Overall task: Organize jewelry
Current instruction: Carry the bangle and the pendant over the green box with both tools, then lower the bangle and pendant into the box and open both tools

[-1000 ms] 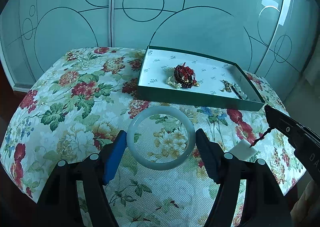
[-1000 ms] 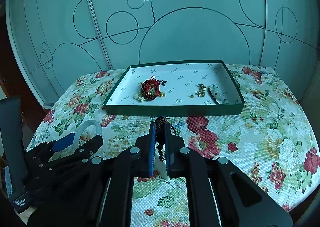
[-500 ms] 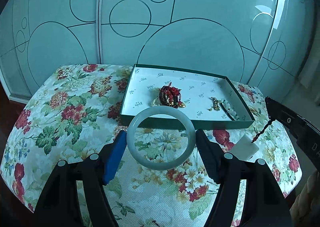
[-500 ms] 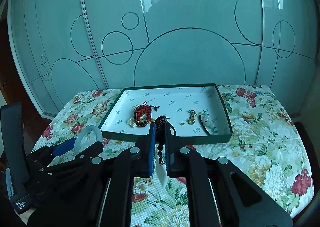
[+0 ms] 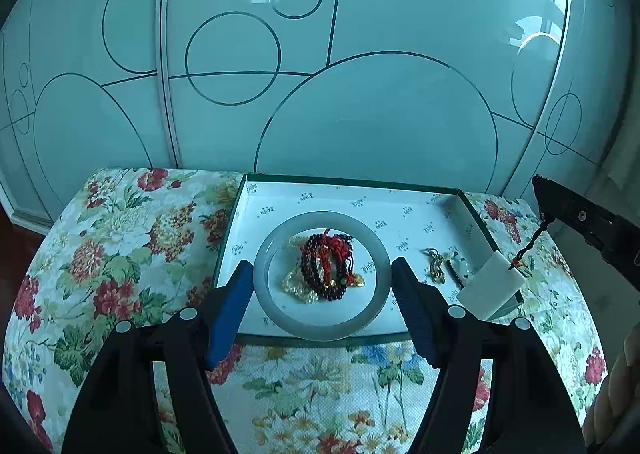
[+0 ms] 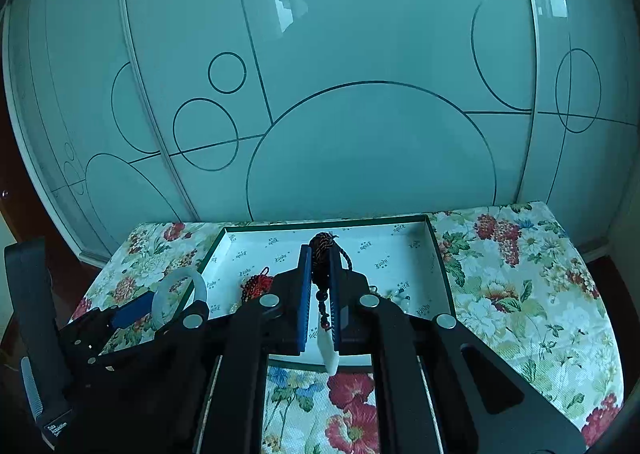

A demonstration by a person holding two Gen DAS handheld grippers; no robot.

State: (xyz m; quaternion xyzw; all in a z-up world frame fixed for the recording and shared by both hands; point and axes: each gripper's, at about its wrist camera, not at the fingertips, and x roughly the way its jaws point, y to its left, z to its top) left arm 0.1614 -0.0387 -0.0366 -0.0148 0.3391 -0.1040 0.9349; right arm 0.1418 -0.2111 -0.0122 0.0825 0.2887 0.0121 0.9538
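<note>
Both grippers have come up and forward since the earlier frames, so the green box [image 5: 472, 214], which was ahead of them, now lies under their tips in both views.

Nearest in the left view, the left gripper [image 5: 322, 284] has its blue pads [image 5: 230, 306] wide apart and pressed on the two sides of a pale green bangle [image 5: 322, 330]. The ring is held flat and in the air, over the front left part of the box. Through the ring one sees the red and dark bead bundle [image 5: 326, 260] which already lies on the white paper lining.

The right gripper [image 6: 320, 294] has its fingers almost together, clamped on the dark knotted cord [image 6: 322, 250] of a white pendant [image 5: 490, 288]. The flat white stone hangs free below the cord, over the front right corner of the box, close to the small gold and green pieces [image 5: 440, 268].

Behind the box, the flowered cloth [image 5: 132, 238] ends at a frosted glass wardrobe door [image 5: 380, 114].

I judge that the step in hand is to put both pieces into the box. To do it well, lower the bangle beside the beads, not on top of them, and open only when it rests on the paper. The pendant swings easily, so let the stone touch the bottom first, away from the box wall, and then release the cord.
</note>
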